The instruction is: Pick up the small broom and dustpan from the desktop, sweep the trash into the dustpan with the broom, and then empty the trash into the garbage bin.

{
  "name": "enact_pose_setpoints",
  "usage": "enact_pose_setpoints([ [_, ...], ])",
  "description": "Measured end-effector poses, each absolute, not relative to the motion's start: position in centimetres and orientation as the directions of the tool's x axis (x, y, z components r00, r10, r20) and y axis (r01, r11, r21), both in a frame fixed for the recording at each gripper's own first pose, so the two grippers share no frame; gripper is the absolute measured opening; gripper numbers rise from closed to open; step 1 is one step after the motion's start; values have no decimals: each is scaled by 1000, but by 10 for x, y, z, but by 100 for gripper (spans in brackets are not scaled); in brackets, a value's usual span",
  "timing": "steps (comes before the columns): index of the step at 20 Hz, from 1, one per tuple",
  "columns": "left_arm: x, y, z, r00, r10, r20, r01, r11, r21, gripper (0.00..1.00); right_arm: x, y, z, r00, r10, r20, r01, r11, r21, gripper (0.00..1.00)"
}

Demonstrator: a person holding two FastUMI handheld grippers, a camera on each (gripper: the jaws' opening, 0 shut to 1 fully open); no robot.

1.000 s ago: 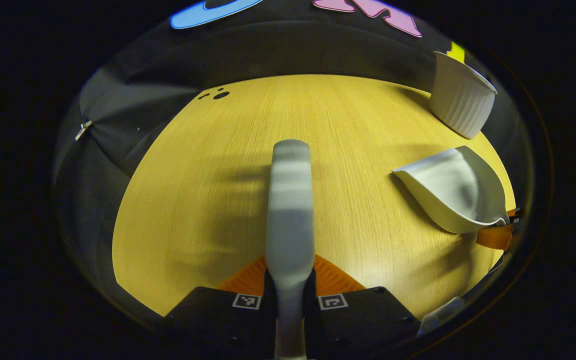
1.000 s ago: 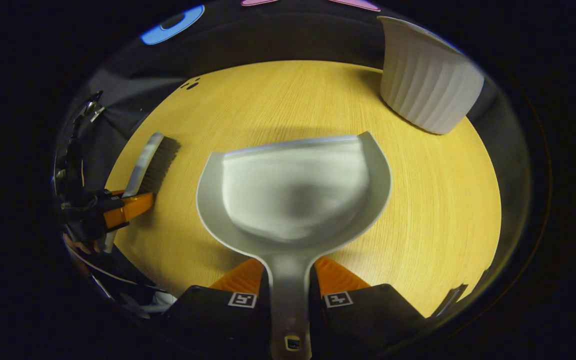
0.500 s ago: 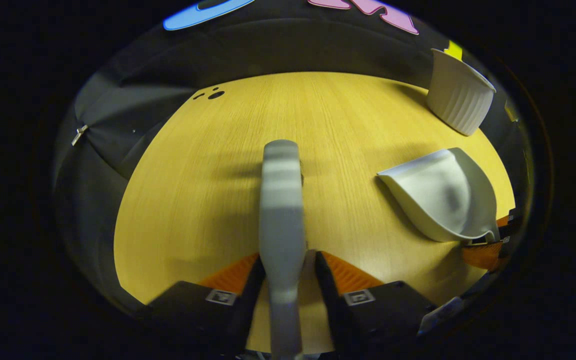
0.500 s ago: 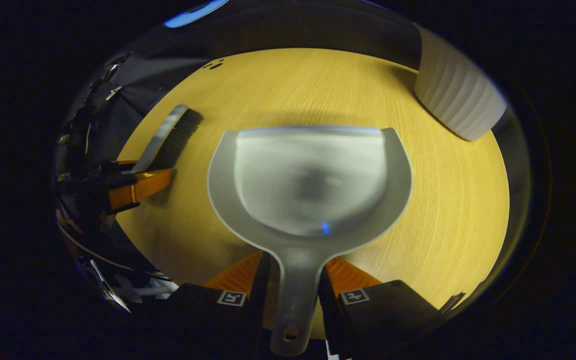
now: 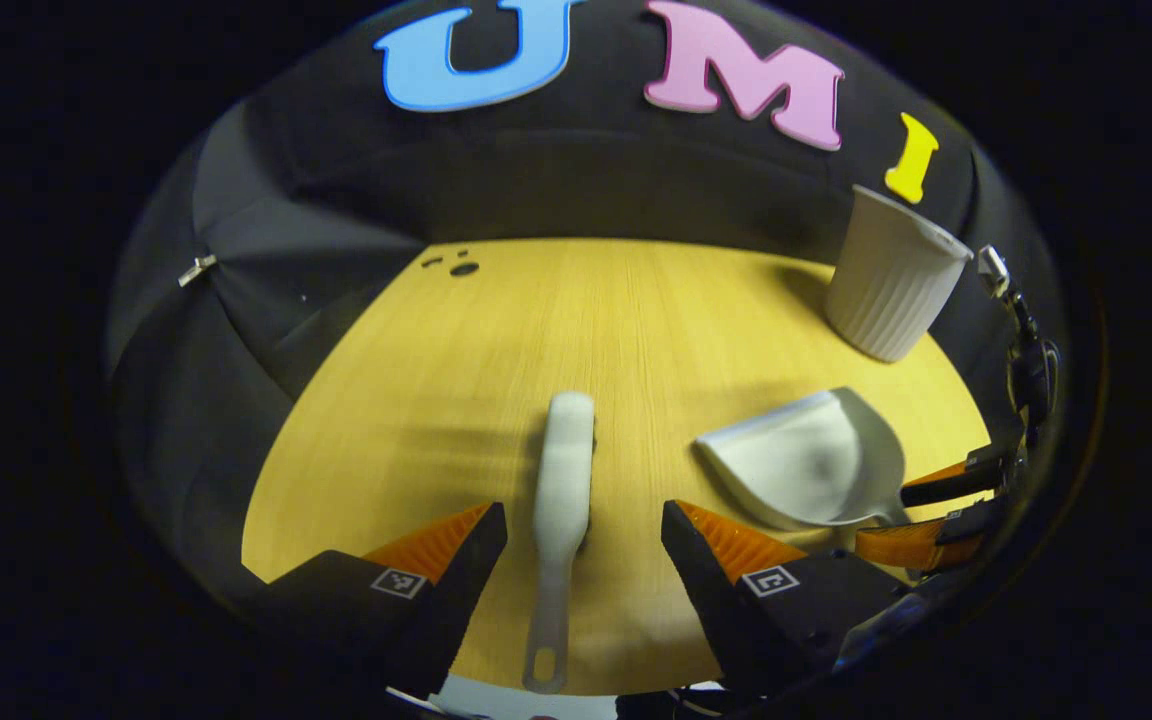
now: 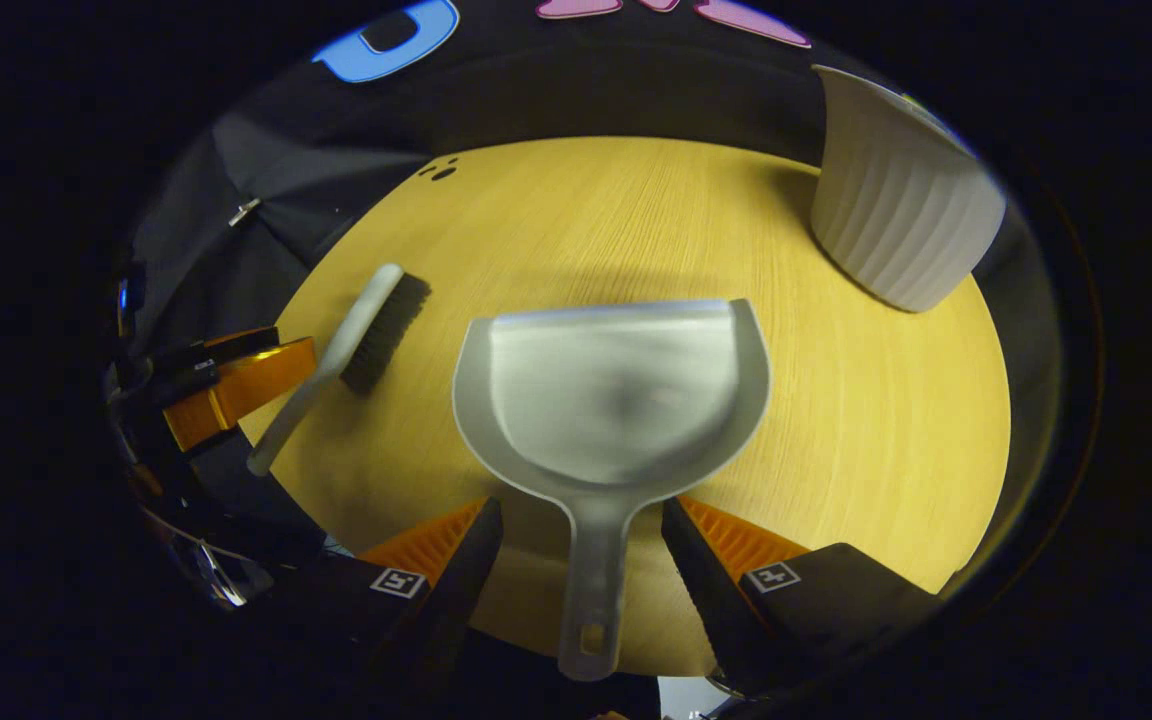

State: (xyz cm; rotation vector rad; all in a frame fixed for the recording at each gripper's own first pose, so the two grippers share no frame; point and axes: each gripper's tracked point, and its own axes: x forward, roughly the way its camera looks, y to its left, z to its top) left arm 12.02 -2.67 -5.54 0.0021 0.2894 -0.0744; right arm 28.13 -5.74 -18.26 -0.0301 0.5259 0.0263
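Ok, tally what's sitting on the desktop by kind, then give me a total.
Broom: 1
Dustpan: 1
Ribbed garbage bin: 1
Total: 3

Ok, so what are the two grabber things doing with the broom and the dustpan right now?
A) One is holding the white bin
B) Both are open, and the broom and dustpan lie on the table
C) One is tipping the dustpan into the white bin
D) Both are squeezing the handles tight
B: the left gripper stands open around the broom handle without touching it, and the right gripper stands open around the dustpan handle, both tools flat on the table.
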Motion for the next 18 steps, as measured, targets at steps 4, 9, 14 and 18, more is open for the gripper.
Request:
enact_pose_setpoints([
  [4, 88, -27, 6, 990, -88, -114, 85, 996, -32, 98, 277, -53, -120, 950, -16, -312, -3, 998, -62, 99],
  [9, 41, -22, 55, 996, -85, 34, 84, 996, 39, 98, 251, -33, -57, 992, -36, -120, 26, 996, -85, 99],
  [14, -1, -17, 77, 985, -102, 140, 100, 995, 16, 97, 210, -24, -17, 997, -78, 7, 78, 996, -43, 99],
  [18, -30, -9, 78, 973, -140, 185, 140, 990, 16, 97, 171, -33, 7, 985, -143, 97, 149, 987, -55, 99],
])
